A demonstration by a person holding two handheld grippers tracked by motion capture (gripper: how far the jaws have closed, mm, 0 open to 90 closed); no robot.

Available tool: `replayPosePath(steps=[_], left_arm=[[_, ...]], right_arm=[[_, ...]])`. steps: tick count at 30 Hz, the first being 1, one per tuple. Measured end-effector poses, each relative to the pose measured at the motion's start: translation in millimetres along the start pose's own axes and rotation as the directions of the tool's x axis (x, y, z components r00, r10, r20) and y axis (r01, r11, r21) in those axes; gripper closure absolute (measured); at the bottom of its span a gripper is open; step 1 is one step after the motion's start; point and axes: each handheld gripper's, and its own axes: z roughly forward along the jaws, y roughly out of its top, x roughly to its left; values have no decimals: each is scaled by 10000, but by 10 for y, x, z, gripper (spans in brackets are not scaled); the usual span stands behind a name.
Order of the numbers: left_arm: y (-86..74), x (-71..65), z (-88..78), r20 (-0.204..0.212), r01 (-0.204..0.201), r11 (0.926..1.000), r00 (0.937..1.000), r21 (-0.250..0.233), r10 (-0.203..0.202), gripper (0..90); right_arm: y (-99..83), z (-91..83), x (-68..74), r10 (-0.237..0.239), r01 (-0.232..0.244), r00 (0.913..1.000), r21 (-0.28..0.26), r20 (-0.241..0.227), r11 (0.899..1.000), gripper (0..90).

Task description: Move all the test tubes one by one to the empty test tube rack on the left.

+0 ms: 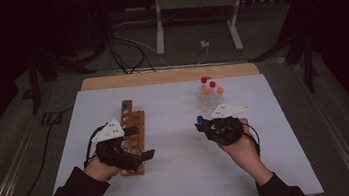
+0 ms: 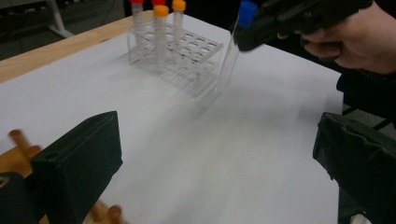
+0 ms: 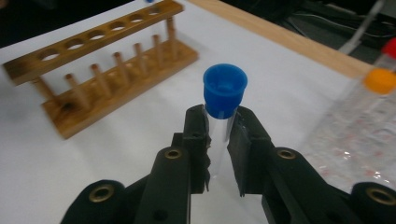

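Gripping a blue-capped tube (image 3: 223, 100) just under its cap, the right gripper (image 3: 218, 135) holds it above the white sheet (image 1: 182, 177), between the clear rack (image 2: 187, 60) and the wooden rack (image 3: 107, 70). The left gripper (image 2: 210, 154), jaws wide and empty, hovers at the wooden rack.

The high view is dim, with near-black surroundings and the white table (image 1: 181, 167) softly lit from above. Both gripper views are brighter; the clear rack (image 2: 187, 60) and wooden rack (image 3: 107, 70) show motion blur, and shadows are faint.
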Motion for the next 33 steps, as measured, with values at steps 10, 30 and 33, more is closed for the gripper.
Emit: replayPosePath(steps=[10, 30, 33], left_arm=[[138, -182, 179, 854, -272, 9996, 9960, 106, 262, 26], [334, -395, 616, 1238, -869, 9960, 9888, 196, 838, 426], [345, -415, 672, 1261, -926, 9955, 9880, 180, 896, 506]], right_arm=[[-102, -25, 257, -413, 414, 9960, 1, -796, 9991, 772], [-188, 14, 491, -759, 798, 9865, 207, -1454, 9966, 771], [-190, 13, 483, -753, 790, 9865, 202, -1454, 9967, 772]])
